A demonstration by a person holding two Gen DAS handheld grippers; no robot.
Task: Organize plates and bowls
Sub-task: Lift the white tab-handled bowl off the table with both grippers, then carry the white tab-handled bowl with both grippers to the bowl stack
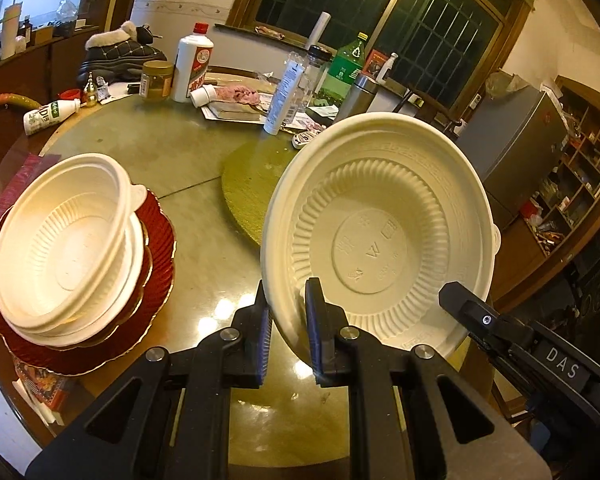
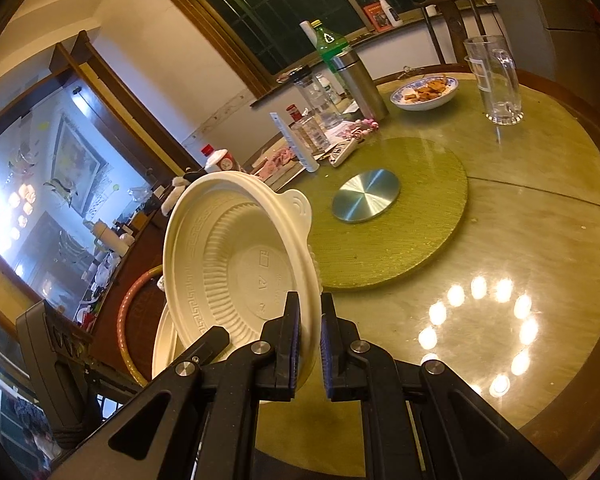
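Both tongs, left [image 1: 287,324] and right [image 2: 309,334], clench opposite rims of one cream ribbed plastic bowl [image 1: 380,240], held tilted above the worktop [image 1: 204,264]. Next, probably nest it into the bowl stack on red plates [image 1: 72,240] at left.

Left wrist view: sits just behind the left gripper [image 1: 287,320], looks forward and down over the round table [image 1: 172,148] toward the window [image 1: 380,4].
Right wrist view: sits just behind the right gripper [image 2: 310,336], tilted, looks down across the same table [image 2: 520,240].
Nearness: both very close to the white bowl [image 1: 380,240] at the fingers.
Shared: white bowl [image 2: 236,256], green turntable [image 1: 252,176] [image 2: 420,216], green bottle [image 1: 348,64] [image 2: 330,44], window [image 2: 284,4].
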